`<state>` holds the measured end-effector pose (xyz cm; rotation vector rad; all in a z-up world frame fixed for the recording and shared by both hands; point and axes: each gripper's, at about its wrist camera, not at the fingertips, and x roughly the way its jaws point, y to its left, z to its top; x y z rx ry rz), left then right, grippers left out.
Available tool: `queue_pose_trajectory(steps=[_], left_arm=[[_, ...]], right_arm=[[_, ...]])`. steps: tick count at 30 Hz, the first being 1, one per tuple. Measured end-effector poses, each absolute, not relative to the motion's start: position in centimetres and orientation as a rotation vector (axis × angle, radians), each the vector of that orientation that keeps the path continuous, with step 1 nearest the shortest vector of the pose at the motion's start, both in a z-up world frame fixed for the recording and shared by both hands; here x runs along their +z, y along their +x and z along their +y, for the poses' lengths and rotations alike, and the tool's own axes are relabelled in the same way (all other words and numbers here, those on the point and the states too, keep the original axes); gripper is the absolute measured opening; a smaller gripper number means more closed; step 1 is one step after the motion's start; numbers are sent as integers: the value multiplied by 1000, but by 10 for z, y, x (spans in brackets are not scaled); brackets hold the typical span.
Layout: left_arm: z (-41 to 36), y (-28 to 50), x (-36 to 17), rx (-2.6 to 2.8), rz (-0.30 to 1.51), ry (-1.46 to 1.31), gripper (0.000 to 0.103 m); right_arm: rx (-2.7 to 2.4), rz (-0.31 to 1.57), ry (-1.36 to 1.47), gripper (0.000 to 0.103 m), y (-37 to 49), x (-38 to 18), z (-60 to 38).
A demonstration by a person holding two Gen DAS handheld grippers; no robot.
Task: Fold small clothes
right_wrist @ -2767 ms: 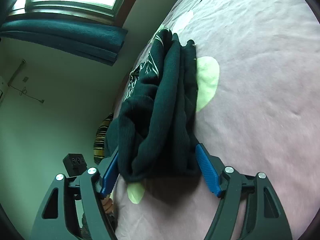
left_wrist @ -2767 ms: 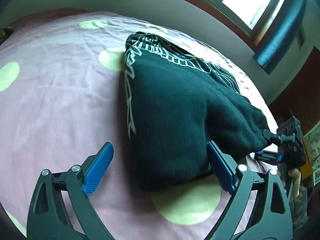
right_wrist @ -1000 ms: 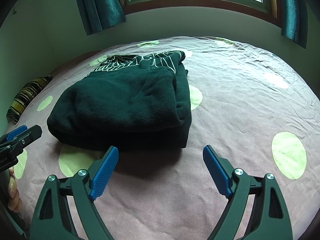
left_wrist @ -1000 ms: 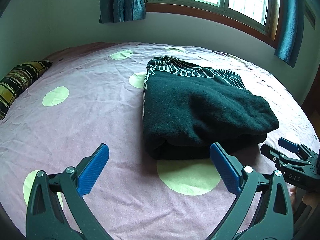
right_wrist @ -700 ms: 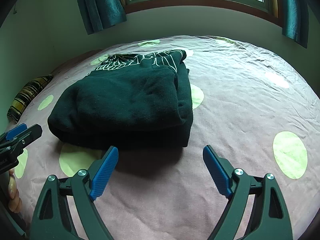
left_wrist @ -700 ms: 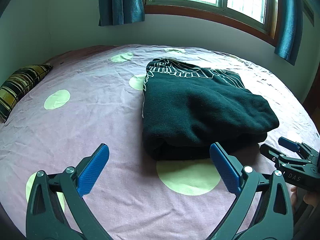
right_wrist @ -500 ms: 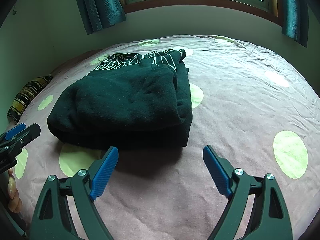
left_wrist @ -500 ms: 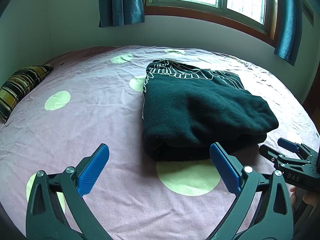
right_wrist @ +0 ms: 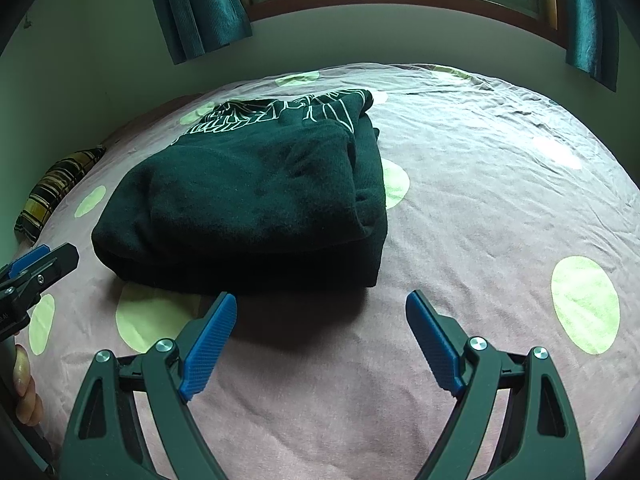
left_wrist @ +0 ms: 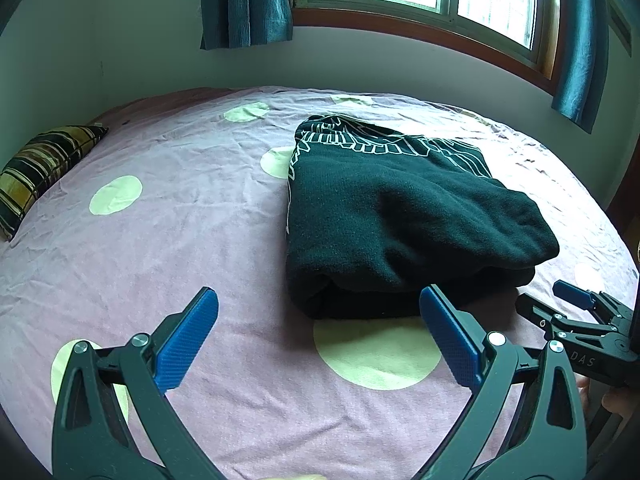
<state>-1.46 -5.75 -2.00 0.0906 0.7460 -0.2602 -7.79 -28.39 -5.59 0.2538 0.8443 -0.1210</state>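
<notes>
The dark green sweatshirt is seen folded into a thick bundle on the bed, near the left claw and right claw, both spread apart and empty. The fold is judged done; any tidying is best done by pressing the bulging near edge flat, not pinching.

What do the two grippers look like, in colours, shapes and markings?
Both look the same. The left gripper and the right gripper each have two dark grey-black plastic arms with triangular cut-outs and silver round rivets, ending in flat blue pads with a fine ribbed texture. White letters "DAS" show on the right gripper's side in the left wrist view.
</notes>
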Motion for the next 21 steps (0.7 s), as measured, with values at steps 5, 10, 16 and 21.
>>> queue_pose_trajectory(steps=[5,10,16,21], left_arm=[[-60,-17,-19,-261,734,100,101],[-63,-19,-18,-267,724,114,101],[-64,-21,-16,-247,716,123,101],[-50,-20,-7,-295,687,17,101]], right_arm=[[-116,851,252,86,-77,-58,-283],[-109,859,251,86,-76,-60,-284],[-105,863,249,86,-77,-62,-281],[-76,862,277,86,-78,-62,-282]])
